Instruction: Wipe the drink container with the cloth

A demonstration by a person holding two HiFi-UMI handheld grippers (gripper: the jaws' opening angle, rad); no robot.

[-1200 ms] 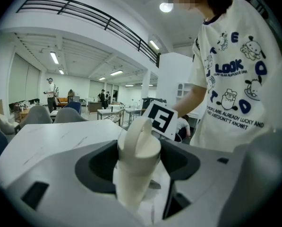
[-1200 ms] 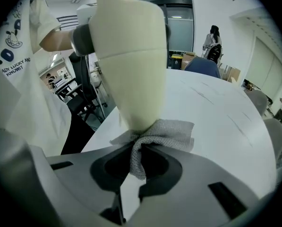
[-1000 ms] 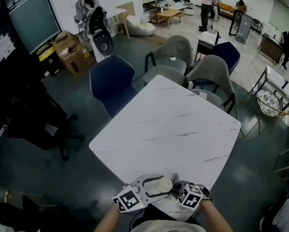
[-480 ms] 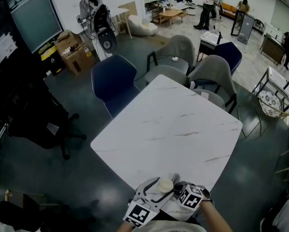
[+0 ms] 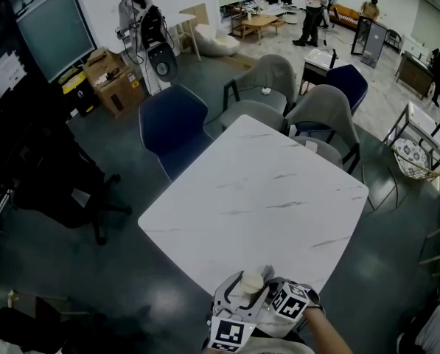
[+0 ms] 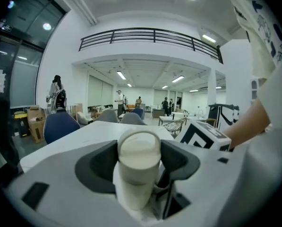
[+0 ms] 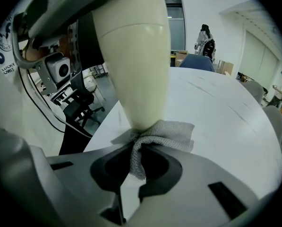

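left gripper clamped on cream drink container, above near table edge | right gripper pinching grey cloth, pressed against container's end | white marble table | chairs beyond

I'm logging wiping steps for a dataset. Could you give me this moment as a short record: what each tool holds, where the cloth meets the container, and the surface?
left tool: shut on the drink container, cream-coloured
right tool: shut on the cloth, grey, bunched
contact: cloth touches the container's narrow end
surface: table, white with faint veins
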